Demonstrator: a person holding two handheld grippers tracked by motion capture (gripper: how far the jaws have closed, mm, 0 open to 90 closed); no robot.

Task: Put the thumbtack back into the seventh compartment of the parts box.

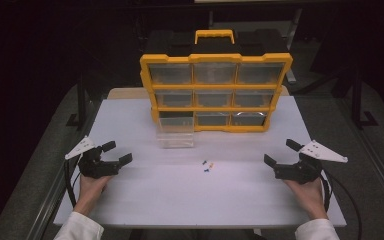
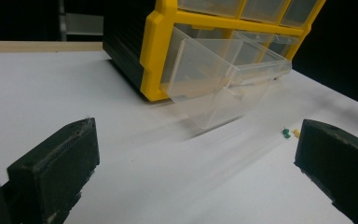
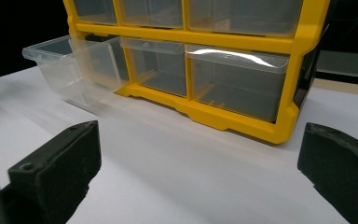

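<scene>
Both pairs of jaws stand spread wide with nothing between them: the left gripper [image 1: 114, 153] at the near left of the counter [image 1: 145, 200], the right gripper [image 1: 281, 152] at the near right, each held low over the white top and aimed inward and away from the person.

Between the two grippers, slightly right of the counter's middle, lies a small cluster of pushpins [image 1: 207, 166]. Three or four can be made out from above, blue and yellow; they are too small for a firm count or for telling which way each one points. The left gripper view catches a green pin [image 2: 286, 133] and a yellow one [image 2: 296, 133] just beside its right-hand jaw.

Farther off and to the left of the pins, one clear plastic drawer [image 1: 175, 131] is pulled out of the bottom-left slot of the organizer [image 1: 215, 59]. Its long axis runs near to far, its front end points toward the person, and it tips down so that the front rests on the counter while the back stays in the slot. It looks bare inside.

Behind it, the yellow-framed organizer stands upright at the far middle of the counter, facing the person, with a yellow handle [image 1: 214, 34] on its black top. It holds nine clear drawers in three rows of three; eight sit pushed in, one is drawn out.
</scene>
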